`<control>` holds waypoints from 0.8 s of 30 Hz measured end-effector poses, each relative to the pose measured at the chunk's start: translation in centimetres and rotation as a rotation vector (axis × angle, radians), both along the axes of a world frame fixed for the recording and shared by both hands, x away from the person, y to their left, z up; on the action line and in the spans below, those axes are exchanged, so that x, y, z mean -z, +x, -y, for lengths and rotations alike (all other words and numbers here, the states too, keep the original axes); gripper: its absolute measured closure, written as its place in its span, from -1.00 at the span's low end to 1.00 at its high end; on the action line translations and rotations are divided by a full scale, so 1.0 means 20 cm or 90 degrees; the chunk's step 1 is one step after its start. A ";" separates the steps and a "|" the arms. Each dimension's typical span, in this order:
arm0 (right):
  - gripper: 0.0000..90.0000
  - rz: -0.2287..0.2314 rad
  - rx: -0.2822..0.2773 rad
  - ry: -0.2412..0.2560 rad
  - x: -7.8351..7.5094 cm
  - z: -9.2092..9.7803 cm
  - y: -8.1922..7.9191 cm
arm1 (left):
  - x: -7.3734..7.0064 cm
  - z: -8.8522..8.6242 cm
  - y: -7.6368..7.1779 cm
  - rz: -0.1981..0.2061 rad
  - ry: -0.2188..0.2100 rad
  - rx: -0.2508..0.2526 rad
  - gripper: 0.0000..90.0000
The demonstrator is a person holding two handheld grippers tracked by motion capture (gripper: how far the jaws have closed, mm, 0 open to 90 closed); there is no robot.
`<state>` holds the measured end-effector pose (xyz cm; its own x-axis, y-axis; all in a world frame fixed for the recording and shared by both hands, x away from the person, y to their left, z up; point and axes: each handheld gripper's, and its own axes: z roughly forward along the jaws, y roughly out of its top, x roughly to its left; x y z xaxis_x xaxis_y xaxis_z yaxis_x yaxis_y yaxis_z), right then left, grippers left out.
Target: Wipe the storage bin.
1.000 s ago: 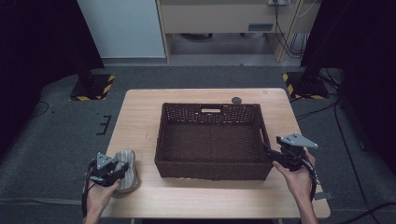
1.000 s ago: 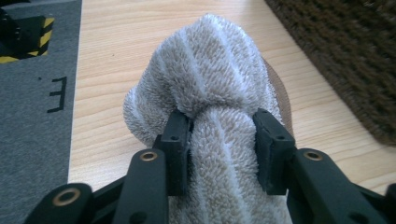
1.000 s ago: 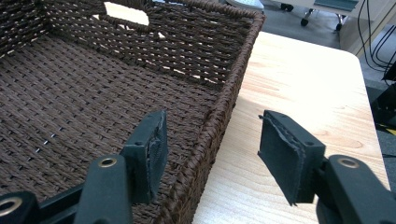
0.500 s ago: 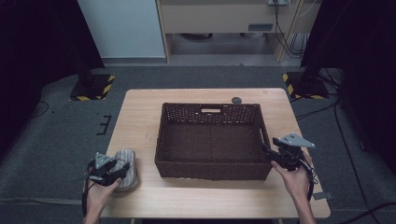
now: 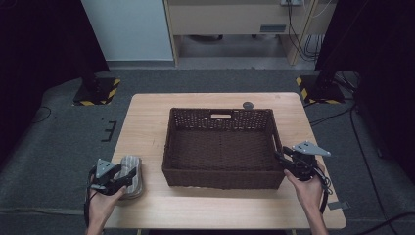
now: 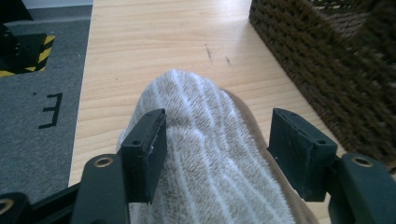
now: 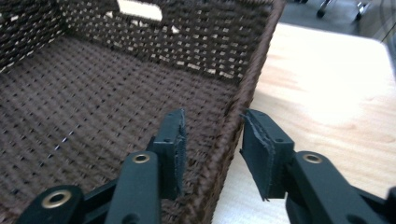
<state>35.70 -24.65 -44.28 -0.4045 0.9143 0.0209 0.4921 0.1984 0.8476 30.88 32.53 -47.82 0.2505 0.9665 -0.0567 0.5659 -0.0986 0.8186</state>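
Left gripper (image 6: 215, 154) astride folded towel (image 6: 210, 154), jaws apart, beside basket (image 6: 327, 60)

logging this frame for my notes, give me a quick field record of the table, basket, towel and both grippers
table: light wood
basket: dark brown wicker, mid-table, nothing inside
towel: folded, striped grey-white, at the table's near left corner beside the basket
left gripper: jaws open, one on each side of the towel, not yet closed on it
right gripper: jaws open, straddling the basket's right wall, a gap on both sides
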 end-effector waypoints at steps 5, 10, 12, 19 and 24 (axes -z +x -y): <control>0.37 -0.007 0.000 -0.003 0.01 0.00 0.00 | -0.05 0.01 0.00 0.019 -0.005 0.001 -0.16; 0.41 -0.030 -0.004 0.000 0.02 0.01 0.02 | -0.12 0.05 0.02 0.036 -0.018 0.014 -0.17; 0.42 -0.035 -0.005 0.002 0.02 0.01 0.02 | -0.15 0.06 0.02 0.043 -0.020 0.019 -0.16; 0.46 -0.041 0.000 -0.009 0.02 0.01 0.02 | -0.25 0.20 0.09 0.052 -0.033 0.060 -0.11; 0.48 -0.038 0.002 -0.010 0.02 0.01 0.04 | -0.29 0.35 0.14 0.058 -0.036 0.094 -0.04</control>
<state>36.42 -24.84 -44.67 -0.4008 0.9157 0.0298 0.5420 0.2107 0.8135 33.65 25.50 -42.10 0.3966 0.9145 -0.0804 0.4720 -0.1280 0.8723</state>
